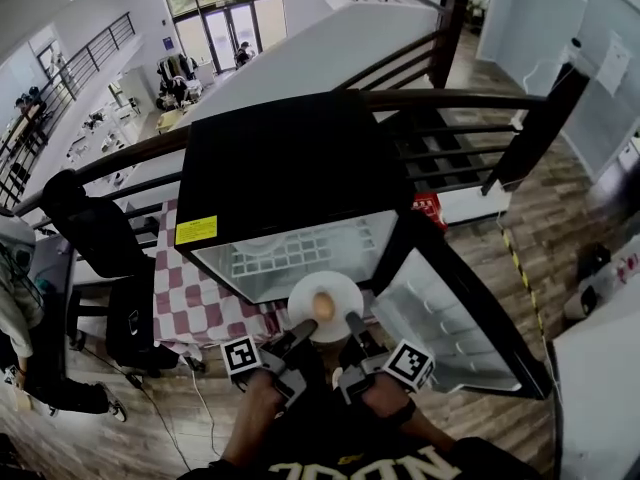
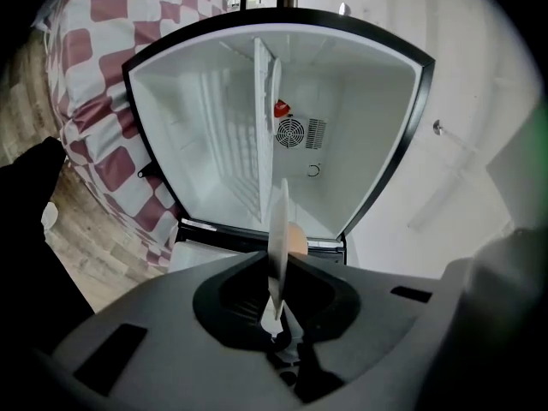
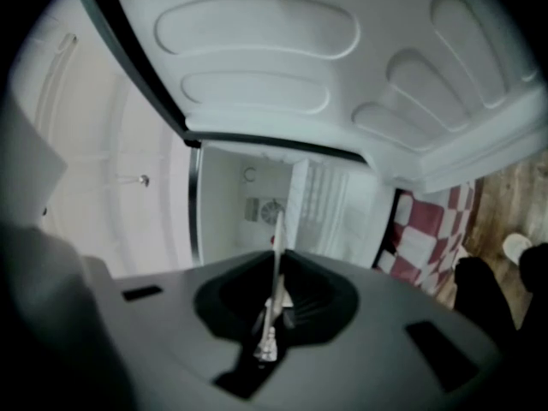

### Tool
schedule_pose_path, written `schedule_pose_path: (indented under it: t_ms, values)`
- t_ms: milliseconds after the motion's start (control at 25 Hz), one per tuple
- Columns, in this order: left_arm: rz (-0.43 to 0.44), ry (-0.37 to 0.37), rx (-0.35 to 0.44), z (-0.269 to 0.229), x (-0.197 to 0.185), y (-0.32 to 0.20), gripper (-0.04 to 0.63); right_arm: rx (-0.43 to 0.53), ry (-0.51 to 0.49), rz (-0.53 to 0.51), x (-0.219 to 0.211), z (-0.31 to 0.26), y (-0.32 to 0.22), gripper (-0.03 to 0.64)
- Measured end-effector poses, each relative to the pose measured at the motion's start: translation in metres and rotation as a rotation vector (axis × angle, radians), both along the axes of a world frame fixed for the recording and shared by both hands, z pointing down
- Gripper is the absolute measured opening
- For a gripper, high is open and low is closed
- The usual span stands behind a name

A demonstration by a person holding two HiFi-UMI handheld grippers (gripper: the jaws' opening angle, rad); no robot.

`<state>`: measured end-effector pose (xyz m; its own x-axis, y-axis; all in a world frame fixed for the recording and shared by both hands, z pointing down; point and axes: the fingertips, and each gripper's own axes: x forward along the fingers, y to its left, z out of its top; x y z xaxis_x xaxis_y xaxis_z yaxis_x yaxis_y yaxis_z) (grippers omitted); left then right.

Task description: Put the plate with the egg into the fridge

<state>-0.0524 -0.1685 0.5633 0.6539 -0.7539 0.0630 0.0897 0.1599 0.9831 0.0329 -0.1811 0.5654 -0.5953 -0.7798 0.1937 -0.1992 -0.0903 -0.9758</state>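
1. Fridge: small black unit. Its door is swung wide open on its right side, and the white interior shows with a wire shelf.
2. Plate: white, held level just in front of the fridge opening, by the lower front edge. It is outside the cavity.
3. Egg: brown, sits near the plate's centre.
4. Left gripper: jaws clamped on the plate's rim on the side away from the fridge. The left gripper view shows the rim edge-on, pinched between the jaws, with the egg just past it.
5. Right gripper: jaws nearly together, clamped on the same far-from-fridge rim, just beside the left gripper. The right gripper view shows the thin rim pinched between them.
6. Both grippers point into the fridge opening.
7. Red-and-white checked cloth: lies under the fridge and shows at its left.
8. Yellow label: on the fridge top's front-left corner.
9. Fan grille: on the fridge's back wall. A small red item just above it is too small to identify.
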Motion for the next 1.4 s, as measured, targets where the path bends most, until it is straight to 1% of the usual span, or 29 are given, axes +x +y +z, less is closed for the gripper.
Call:
schedule_pose_path:
  t_ms: [80,240,320,400,560,720,840,1000,1160,1280,1400]
  values:
    - [0.009,0.004,-0.005,0.002,0.000,-0.011,0.048,0.004,0.006,0.022,0.000,0.002,-0.011,0.031]
    - [0.032,0.003,0.003,0.002,-0.005,-0.033,0.048,0.056,-0.013,0.045,-0.007,-0.001,-0.035,0.031]
    - [0.042,0.000,0.002,0.004,-0.007,-0.043,0.048,0.053,0.000,0.053,-0.009,0.000,-0.043,0.031]
    - [0.052,-0.008,-0.003,0.007,-0.008,-0.052,0.048,0.029,0.021,0.069,-0.009,0.005,-0.049,0.031]
    - [0.059,-0.016,-0.015,0.014,-0.011,-0.068,0.048,0.061,0.000,0.091,-0.012,0.010,-0.068,0.031]
    - [0.042,-0.023,-0.032,0.018,-0.011,-0.085,0.048,0.026,0.024,0.104,-0.011,0.015,-0.082,0.031]
    - [0.045,-0.023,-0.045,0.022,-0.010,-0.093,0.048,-0.007,0.034,0.119,-0.010,0.020,-0.088,0.031]
    - [0.060,-0.025,-0.054,0.025,-0.010,-0.101,0.048,0.018,0.019,0.131,-0.011,0.023,-0.099,0.031]
    - [0.068,-0.031,-0.066,0.028,-0.008,-0.108,0.048,-0.022,0.029,0.147,-0.009,0.028,-0.102,0.031]
    - [0.059,-0.032,-0.076,0.030,-0.008,-0.113,0.048,-0.001,0.021,0.151,-0.009,0.028,-0.108,0.031]
    - [0.057,-0.037,-0.082,0.031,-0.007,-0.118,0.048,0.000,0.023,0.156,-0.008,0.029,-0.112,0.031]
